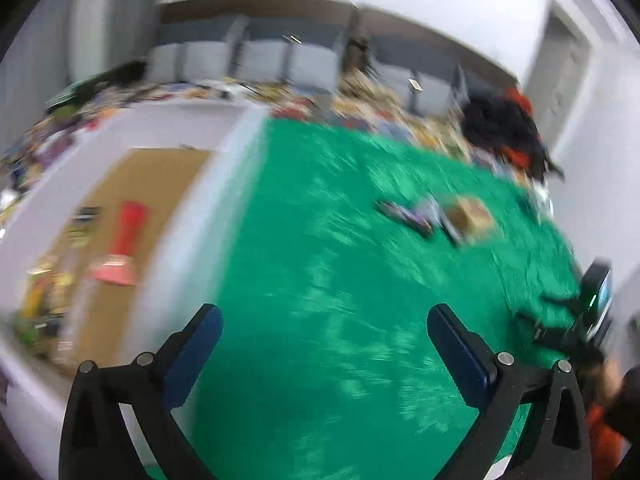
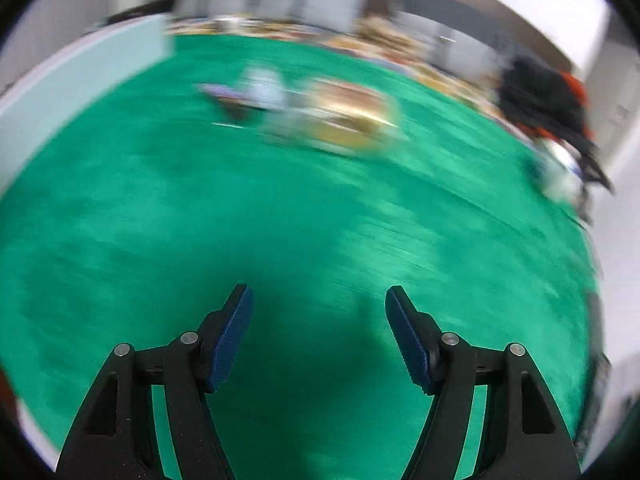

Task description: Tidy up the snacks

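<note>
Both views heavily motion-blurred; detail on small items is poor.

Left gripper (image 1: 324, 316): jaws spread wide, blue pads facing each other, nothing between them. It hangs over the green cloth (image 1: 340, 280) covering the table, near the cloth's left edge.

Right gripper (image 2: 319, 300): jaws apart, somewhat narrower than the left, nothing between the ribbed blue pads. Only green cloth (image 2: 280, 220) shows below and between the fingers.

Snacks: a small cluster lies on the cloth well ahead of both grippers, touching neither. In the left wrist view it reads as a dark flat packet (image 1: 404, 216), a pale packet just beside it, and a tan box-like item (image 1: 470, 216) at the right end. In the right wrist view the same group smears into a purple-dark packet (image 2: 224, 96), a whitish one and a yellow-brown pack (image 2: 348, 116); labels unreadable.

Left of the cloth, a white-walled box (image 1: 192, 216) with a brown cardboard floor holds a red packet (image 1: 124, 240) and some yellow-dark packs; count cannot be told.

At the far right corner of the cloth sits a black and red heap (image 1: 504, 128). Beyond the table's far edge, a long spread of mixed coloured packages, too blurred to identify.
</note>
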